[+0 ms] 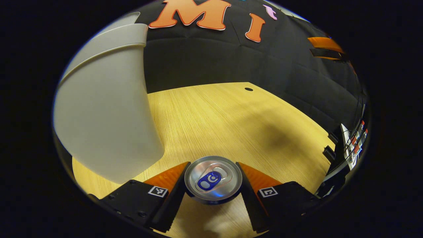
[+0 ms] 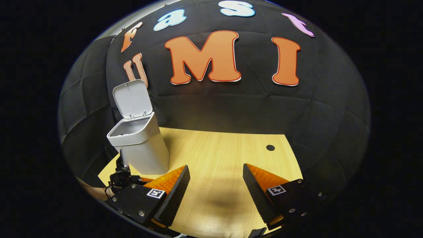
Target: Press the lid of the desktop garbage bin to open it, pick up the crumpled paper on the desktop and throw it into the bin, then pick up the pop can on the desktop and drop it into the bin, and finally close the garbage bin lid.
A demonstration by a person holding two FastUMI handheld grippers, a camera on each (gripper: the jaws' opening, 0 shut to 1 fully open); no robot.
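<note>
A silver pop can [image 1: 213, 180] with a blue tab stands upright between my left gripper's fingers; I look down on its top. Both fingers of my left gripper [image 1: 212, 164] press on its sides. The white garbage bin [image 1: 105, 112] rises close on the left of the can. In the right gripper view the bin [image 2: 143, 148] stands at the table's far left with its lid [image 2: 132, 99] tipped up and open. My right gripper [image 2: 215, 166] hangs open over bare wood with nothing between its fingers, well right of the bin.
The light wooden table [image 2: 224, 145] has a small dark hole [image 2: 270, 147] near its back edge, and black cloth walls close it in. The other gripper [image 1: 347, 148] shows at the far right of the left gripper view. A hand [image 2: 94, 191] with a gripper sits low beside the bin.
</note>
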